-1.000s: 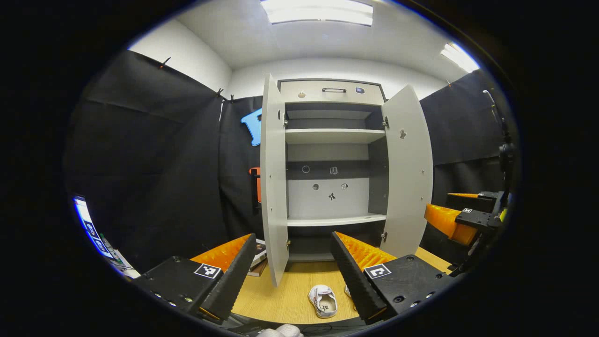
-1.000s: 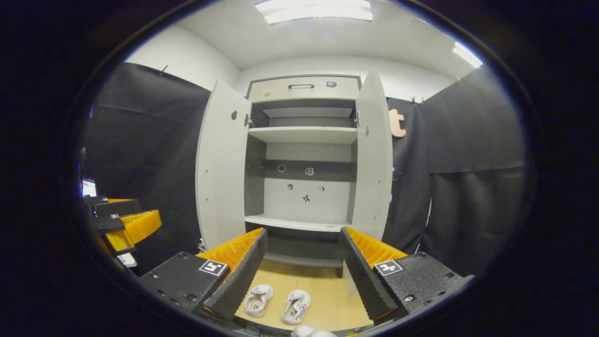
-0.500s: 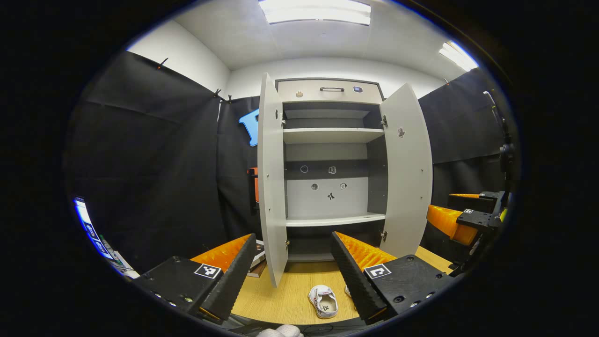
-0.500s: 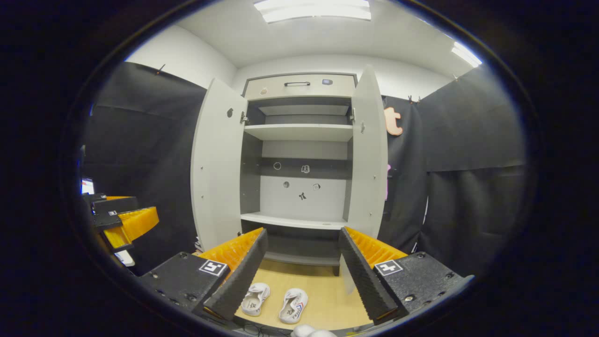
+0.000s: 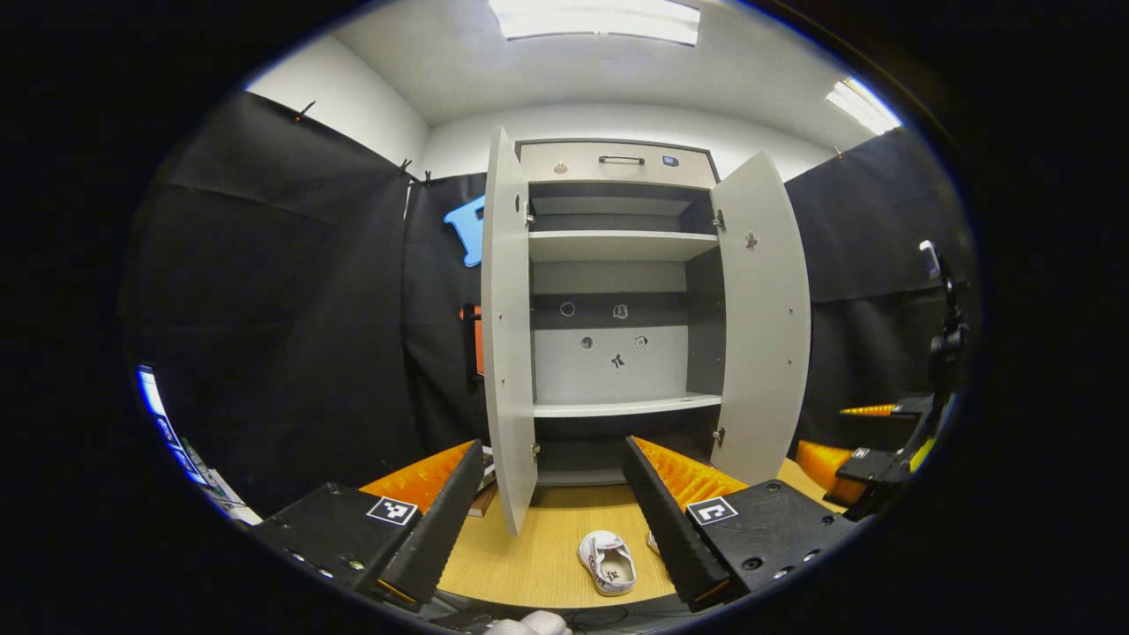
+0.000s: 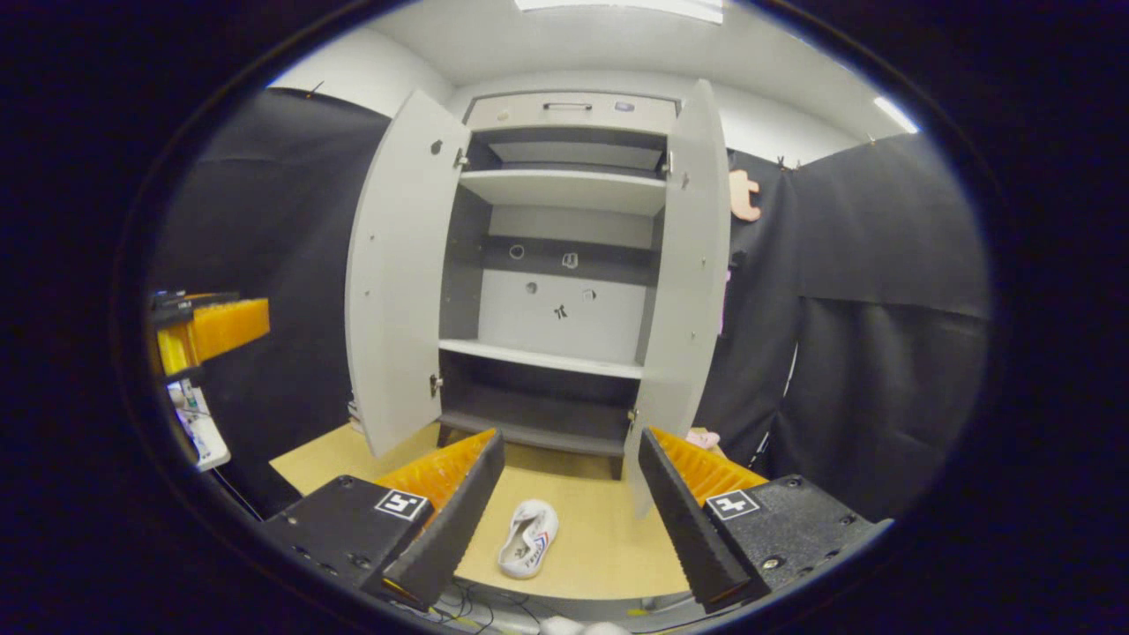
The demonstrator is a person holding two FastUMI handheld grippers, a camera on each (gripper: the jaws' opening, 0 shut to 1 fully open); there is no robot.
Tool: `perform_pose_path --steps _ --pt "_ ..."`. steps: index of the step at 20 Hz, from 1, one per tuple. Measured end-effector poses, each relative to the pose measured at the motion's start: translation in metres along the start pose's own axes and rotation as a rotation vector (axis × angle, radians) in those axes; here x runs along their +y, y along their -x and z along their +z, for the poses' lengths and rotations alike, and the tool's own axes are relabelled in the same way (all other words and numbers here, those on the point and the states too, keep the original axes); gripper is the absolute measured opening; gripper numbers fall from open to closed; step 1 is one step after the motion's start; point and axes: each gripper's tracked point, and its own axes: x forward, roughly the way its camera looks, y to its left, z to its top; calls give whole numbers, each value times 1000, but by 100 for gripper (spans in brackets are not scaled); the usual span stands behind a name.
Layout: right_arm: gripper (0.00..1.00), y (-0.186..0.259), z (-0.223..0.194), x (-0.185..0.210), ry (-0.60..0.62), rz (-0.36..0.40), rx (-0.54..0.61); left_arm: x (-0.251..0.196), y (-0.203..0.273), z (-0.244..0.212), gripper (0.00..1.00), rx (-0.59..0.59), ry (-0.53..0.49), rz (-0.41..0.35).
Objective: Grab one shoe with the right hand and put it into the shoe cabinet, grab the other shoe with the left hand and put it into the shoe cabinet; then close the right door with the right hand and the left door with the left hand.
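**Both grippers poised before the open shoe cabinet**

In the left gripper view we see the left gripper (image 5: 547, 511) with its jaws released and nothing between them, held above the near edge of the counter (image 5: 538, 556). A white shoe (image 5: 607, 562) lies on the counter near that edge, sole down, just beside the right-hand finger; a sliver of a second shoe (image 5: 652, 543) peeps out behind that finger. The shoe cabinet (image 5: 617, 300) stands at the far edge of the counter with its left door (image 5: 505, 326) and right door (image 5: 760, 326) both swung open, and its shelves bare.

In the right gripper view we see the right gripper (image 6: 564, 511), its jaws likewise released and holding nothing, above the counter's near edge. One white shoe lies on the counter between the two fingers, apart from both. We cannot tell here where the second shoe lies. At the left margin of this view the left gripper appears farther off, beside the open left door.
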Motion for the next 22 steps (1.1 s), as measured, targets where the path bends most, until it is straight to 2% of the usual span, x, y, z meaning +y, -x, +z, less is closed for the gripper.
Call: perform_pose_path --steps 5,10,15,19,22 --pt "99 -34 -105 23 -45 42 271 4 -3 -9 95 23 -8 -2" --pt "93 -82 -186 66 -74 129 459 20 -9 -8 95 41 -13 58" --pt "83 -124 -235 100 -93 184 566 30 -13 -6 95 62 -44 112" --pt "68 -161 -261 117 -159 187 625 38 -14 -6 95 72 -71 155" --pt "65 -188 -274 115 -160 153 641 46 -18 -7 96 80 -73 181"
